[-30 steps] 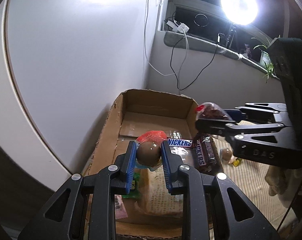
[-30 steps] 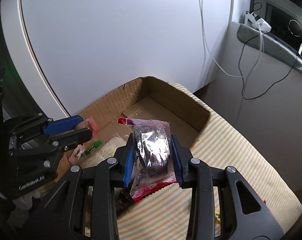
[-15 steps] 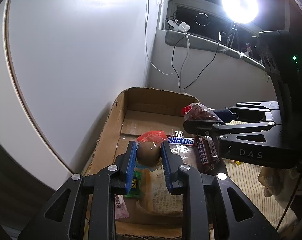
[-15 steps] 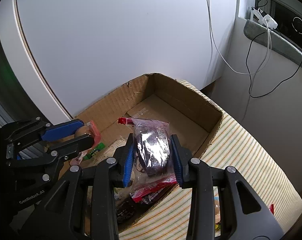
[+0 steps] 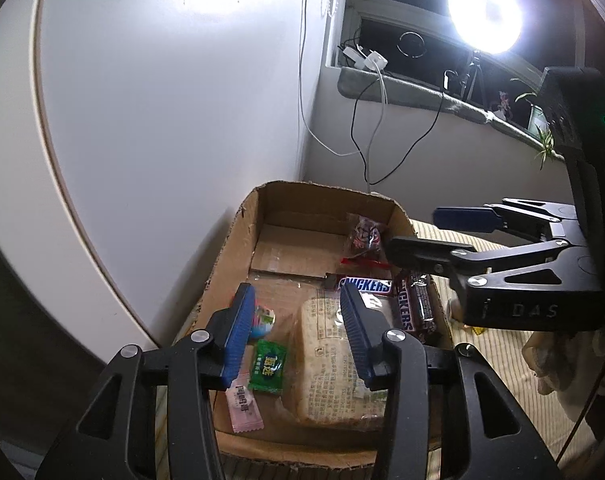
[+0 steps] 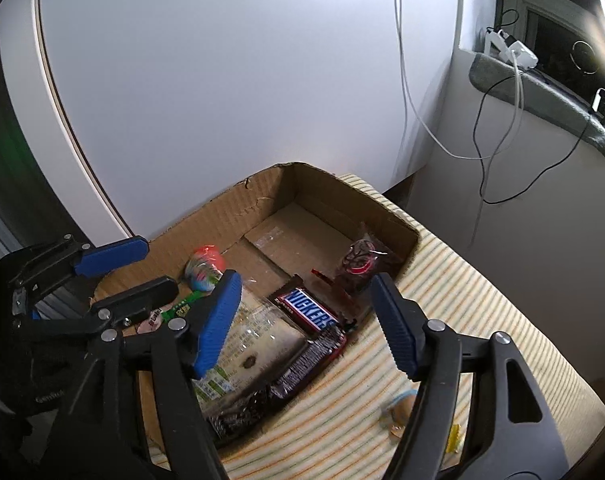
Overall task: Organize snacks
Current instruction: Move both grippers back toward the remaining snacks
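Snacks (image 5: 386, 285) in cardboard box (image 5: 226, 264), jaws open.

Bright corner of a room, lit from a window ledge.

Ahead of the tongs and to their left, a plain white wall (image 5: 162, 120) with a curved pale edge strip. Ahead and to the right, a glaring round lamp (image 5: 484, 10) on a small tripod (image 5: 472, 74), set on a grey window ledge (image 5: 414, 94). Hanging down from that ledge, a white cable (image 5: 376, 120) and a black cable (image 5: 410, 152), looping against the lower wall. Far right on the ledge, a small green plant (image 5: 542, 140). Beneath the tongs and to their right, a striped yellowish cloth (image 6: 462, 280).
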